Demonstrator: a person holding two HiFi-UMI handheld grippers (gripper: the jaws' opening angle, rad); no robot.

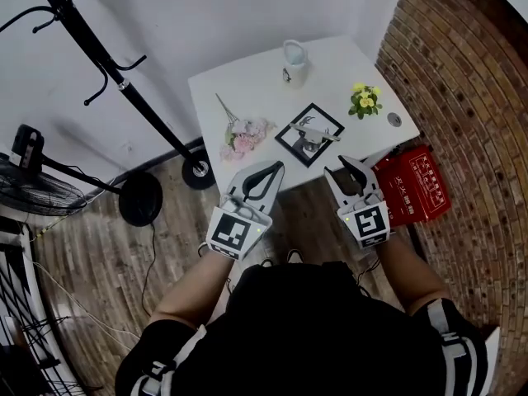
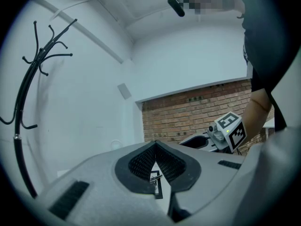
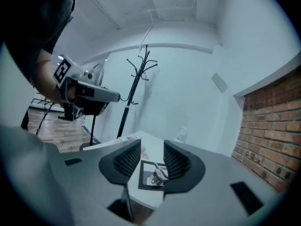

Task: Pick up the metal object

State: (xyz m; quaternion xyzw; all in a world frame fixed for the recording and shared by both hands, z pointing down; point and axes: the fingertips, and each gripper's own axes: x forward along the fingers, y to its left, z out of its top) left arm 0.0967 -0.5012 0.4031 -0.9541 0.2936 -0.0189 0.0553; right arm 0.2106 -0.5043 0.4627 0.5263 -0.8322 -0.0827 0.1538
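Right gripper [image 1: 338,166], fingers wide and empty, faces small shiny metal object [image 1: 313,136] on black-bordered square mat [image 1: 282,139] at 11 o'clock; left gripper [image 1: 275,167] fingers closed, empty.

Bright even light, soft shadows, fisheye distortion, dark vignetted corners

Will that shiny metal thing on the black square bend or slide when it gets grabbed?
Probably stiff: the metal thing looks like hard, shiny metal. It may slip, since it looks smooth. It looks small and thin, so likely light.
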